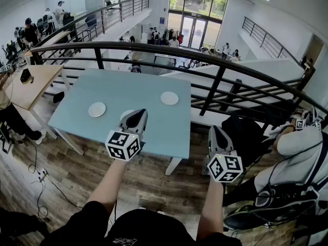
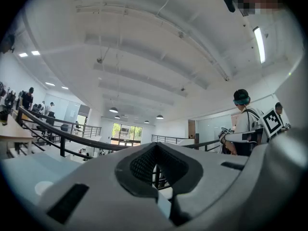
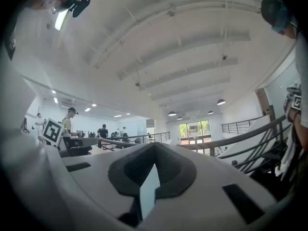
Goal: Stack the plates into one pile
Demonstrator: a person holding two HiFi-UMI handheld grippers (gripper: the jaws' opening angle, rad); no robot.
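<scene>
Two white plates lie apart on the light blue table: one at the left, one at the far right. A third white rim peeks out just left of my left gripper, mostly hidden by it. That gripper hangs over the table's near part, shut and holding nothing. In the left gripper view its jaws meet, with a plate low at the left. My right gripper is off the table's near right corner, over the floor. Its jaws are shut and hold nothing.
A black railing curves behind the table. A person sits at the right beside dark gear. A wooden desk stands at the left, and cables trail over the wooden floor.
</scene>
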